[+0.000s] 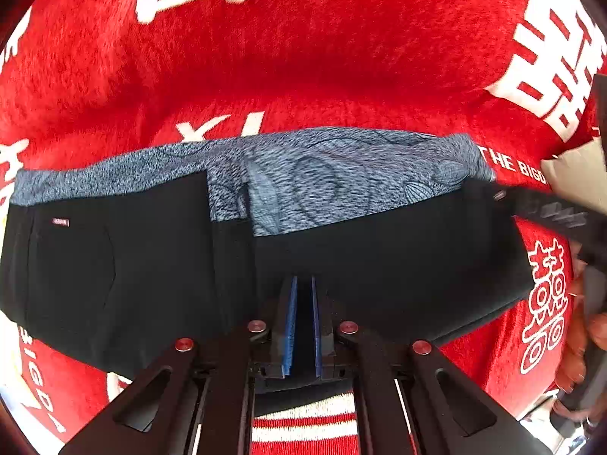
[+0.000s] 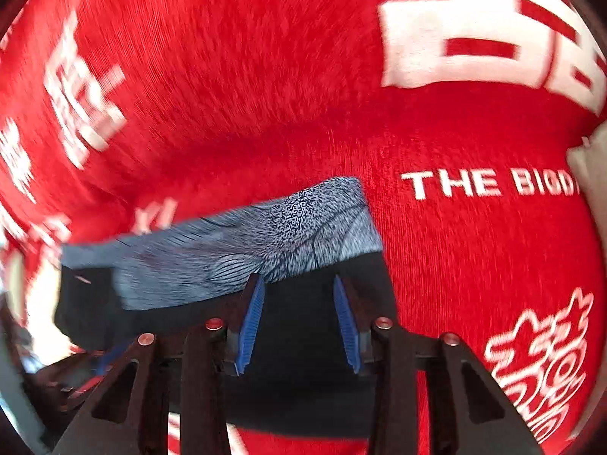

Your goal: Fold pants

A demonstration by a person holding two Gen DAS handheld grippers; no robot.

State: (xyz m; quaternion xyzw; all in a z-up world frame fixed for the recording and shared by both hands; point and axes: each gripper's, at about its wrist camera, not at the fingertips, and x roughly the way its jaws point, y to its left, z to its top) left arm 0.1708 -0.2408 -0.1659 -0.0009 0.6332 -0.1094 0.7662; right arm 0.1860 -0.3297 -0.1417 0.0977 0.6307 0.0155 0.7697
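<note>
The pants (image 1: 379, 250) are black with a grey-blue patterned lining (image 1: 311, 178) and lie folded into a wide band on the red blanket (image 1: 303, 57). My left gripper (image 1: 302, 284) is nearly shut, with black cloth of the near edge between its blue pads. In the right wrist view the pants (image 2: 303, 341) lie under my right gripper (image 2: 297, 284), which is open, its blue pads apart over the black cloth beside the lining (image 2: 265, 235). The right gripper's black body (image 1: 557, 216) shows at the pants' right end in the left wrist view.
The red fleece blanket (image 2: 265, 76) with white characters and the words "THE BIGD" (image 2: 489, 184) covers the whole surface. A pale cloth object (image 1: 576, 174) sits at the right edge. A person's hand (image 1: 584, 341) is at the far right.
</note>
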